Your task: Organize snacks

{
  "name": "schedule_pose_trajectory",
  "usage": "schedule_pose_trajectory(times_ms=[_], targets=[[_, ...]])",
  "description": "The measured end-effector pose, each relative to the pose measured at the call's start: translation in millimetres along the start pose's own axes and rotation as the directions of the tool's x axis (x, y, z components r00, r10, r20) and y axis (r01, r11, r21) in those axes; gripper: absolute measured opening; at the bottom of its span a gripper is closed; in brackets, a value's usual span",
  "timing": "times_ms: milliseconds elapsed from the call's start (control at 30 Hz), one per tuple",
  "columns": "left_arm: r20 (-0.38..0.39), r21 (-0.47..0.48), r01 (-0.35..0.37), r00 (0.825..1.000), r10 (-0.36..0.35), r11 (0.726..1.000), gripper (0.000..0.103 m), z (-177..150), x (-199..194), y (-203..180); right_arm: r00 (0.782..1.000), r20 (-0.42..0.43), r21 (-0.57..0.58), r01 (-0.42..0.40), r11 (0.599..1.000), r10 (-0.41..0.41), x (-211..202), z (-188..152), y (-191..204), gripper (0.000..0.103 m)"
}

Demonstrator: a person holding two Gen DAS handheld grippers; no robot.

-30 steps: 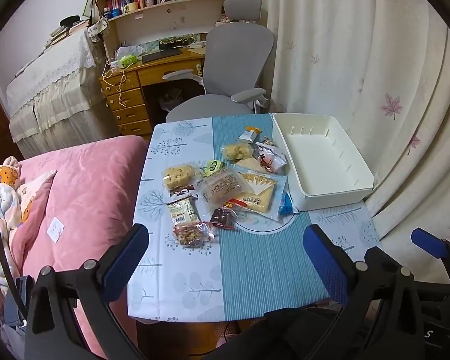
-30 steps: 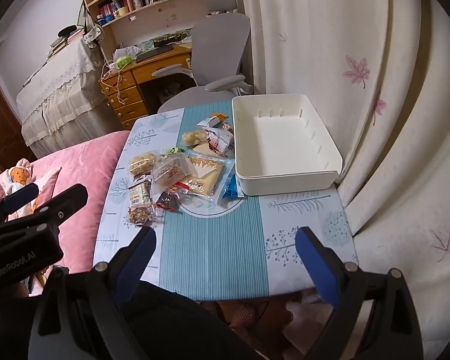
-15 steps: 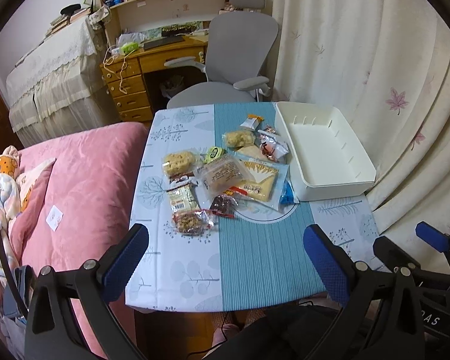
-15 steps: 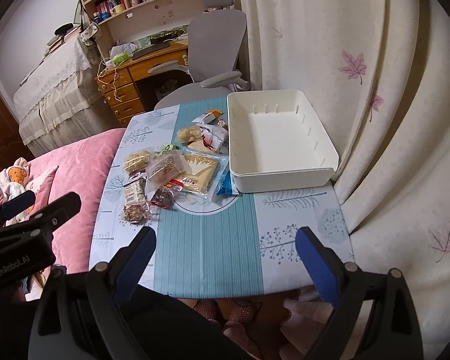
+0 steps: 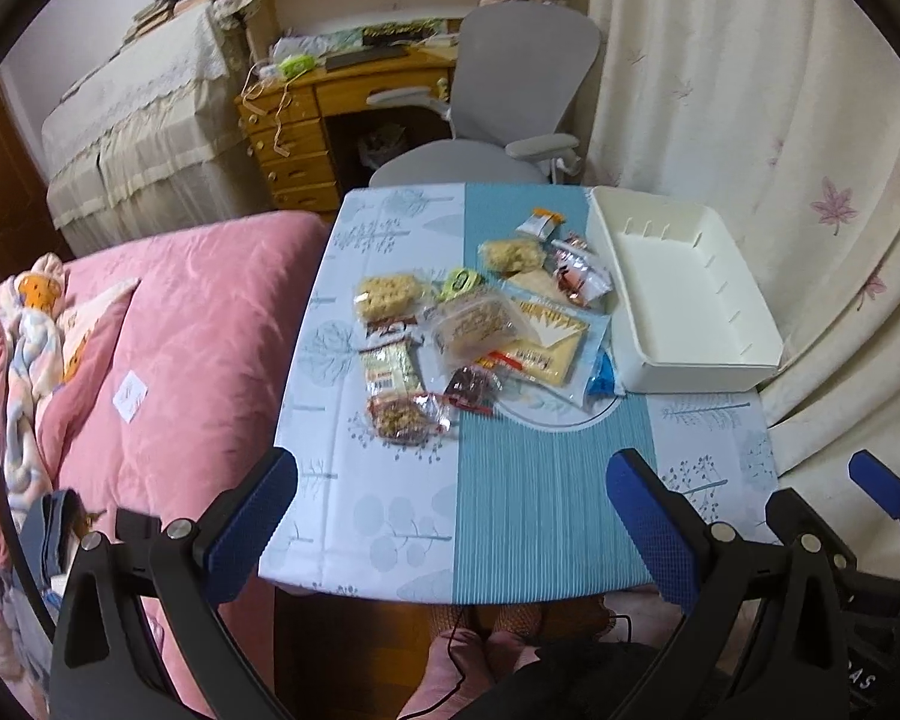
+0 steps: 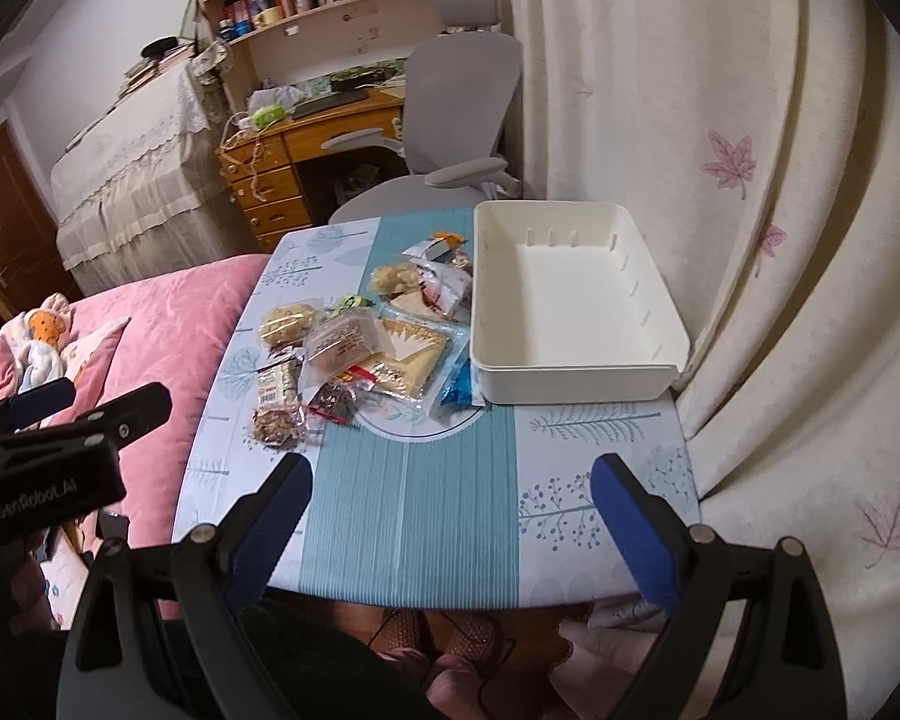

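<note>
Several wrapped snacks [image 5: 480, 330] lie in a loose pile on the small table [image 5: 510, 510], left of an empty white bin [image 5: 684, 294]. The pile [image 6: 360, 348] and the bin [image 6: 570, 300] also show in the right wrist view. My left gripper [image 5: 450, 516] is open and empty, held above the table's near edge. My right gripper [image 6: 450, 516] is open and empty, also over the near edge, to the right of the left one.
A pink bed [image 5: 168, 348] lies against the table's left side. A grey office chair [image 5: 510, 96] and a wooden desk [image 5: 330, 114] stand behind the table. Curtains [image 6: 750, 180] hang close on the right.
Both grippers have pulled back and risen a little, so the table sits lower and farther in both views. Nothing on the table has moved.
</note>
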State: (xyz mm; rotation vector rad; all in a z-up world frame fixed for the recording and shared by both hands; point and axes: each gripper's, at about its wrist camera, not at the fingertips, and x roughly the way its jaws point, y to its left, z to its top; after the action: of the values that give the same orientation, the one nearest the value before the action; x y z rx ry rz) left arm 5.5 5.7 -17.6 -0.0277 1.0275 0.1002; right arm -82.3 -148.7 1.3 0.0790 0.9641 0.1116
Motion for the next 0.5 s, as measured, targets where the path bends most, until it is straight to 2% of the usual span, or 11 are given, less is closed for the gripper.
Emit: schedule_pose_trajectory(times_ms=[267, 500], targets=[[-0.036, -0.06, -0.025, 0.999, 0.023, 0.998, 0.102, -16, 11, 7, 0.996, -0.008, -0.033, -0.094, 0.995, 0.094, 18, -10, -3, 0.095], [-0.007, -0.122, -0.024, 1.0, 0.023, 0.992, 0.102, -17, 8, 18, 0.99, 0.038, -0.07, -0.131, 0.989, 0.134, 19, -4, -2, 0.095]])
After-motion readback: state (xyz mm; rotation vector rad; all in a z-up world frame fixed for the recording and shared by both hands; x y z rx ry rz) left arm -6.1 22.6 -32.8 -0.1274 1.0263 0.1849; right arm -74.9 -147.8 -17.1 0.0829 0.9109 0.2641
